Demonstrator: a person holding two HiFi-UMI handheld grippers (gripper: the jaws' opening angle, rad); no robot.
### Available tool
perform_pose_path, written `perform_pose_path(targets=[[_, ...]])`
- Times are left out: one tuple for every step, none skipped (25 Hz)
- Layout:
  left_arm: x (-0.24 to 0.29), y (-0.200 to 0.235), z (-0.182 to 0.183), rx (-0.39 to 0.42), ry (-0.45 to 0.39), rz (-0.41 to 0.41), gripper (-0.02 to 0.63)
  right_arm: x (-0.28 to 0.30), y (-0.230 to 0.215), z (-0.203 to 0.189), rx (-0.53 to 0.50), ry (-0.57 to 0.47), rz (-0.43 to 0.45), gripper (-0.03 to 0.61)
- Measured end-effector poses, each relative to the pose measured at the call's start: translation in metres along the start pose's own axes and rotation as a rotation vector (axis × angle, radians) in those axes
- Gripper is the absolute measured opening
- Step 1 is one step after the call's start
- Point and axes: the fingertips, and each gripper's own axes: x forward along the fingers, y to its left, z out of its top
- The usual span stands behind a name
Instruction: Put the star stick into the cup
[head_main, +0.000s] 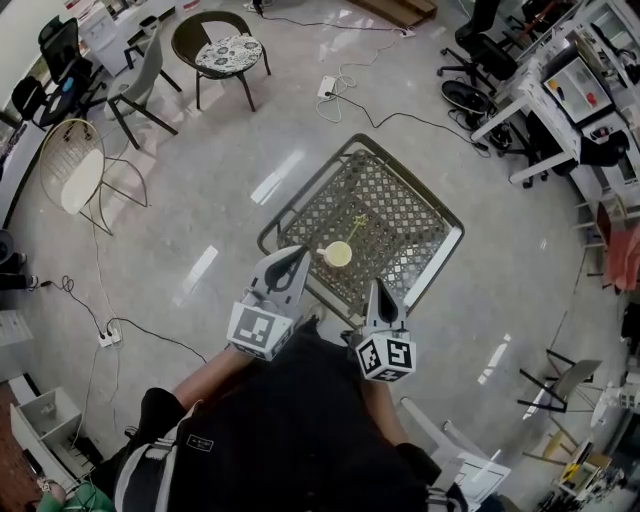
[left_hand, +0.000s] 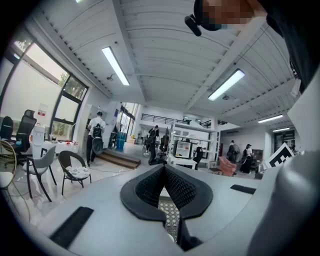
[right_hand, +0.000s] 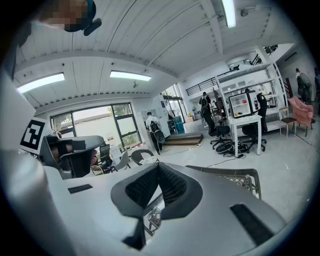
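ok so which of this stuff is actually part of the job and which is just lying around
Job: cup, star stick leaning out of it, lattice table, left gripper, right gripper (both shut, empty).
Lying about: round chair, white wire chair, power strip with its cable, office chairs.

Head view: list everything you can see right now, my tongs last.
table: one, grey metal lattice, centre
cup: one, pale yellow, on the table's near part
star stick: one, yellowish, slanting up from the cup
wicker chair: one, dark, top left
grey chair: one, upper left
wire chair: one, white, left
power strips: two, white, on the floor
left tongs: grey, shut, empty, left of the cup
right tongs: grey, shut, empty, nearer than the cup
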Motion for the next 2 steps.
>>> perform_pose_path(targets=[[-0.0008,0.0008,0.0008,0.000,-0.001,0.001,0.017,0.0001,0.0014,0.0004,0.000,-0.001,0.002,0.011],[-0.0017,0.0016,0.0015,0.000,-0.002,0.002,0.017,0.0003,0.0029,0.0008,-0.001,-0.002,0.003,0.011]])
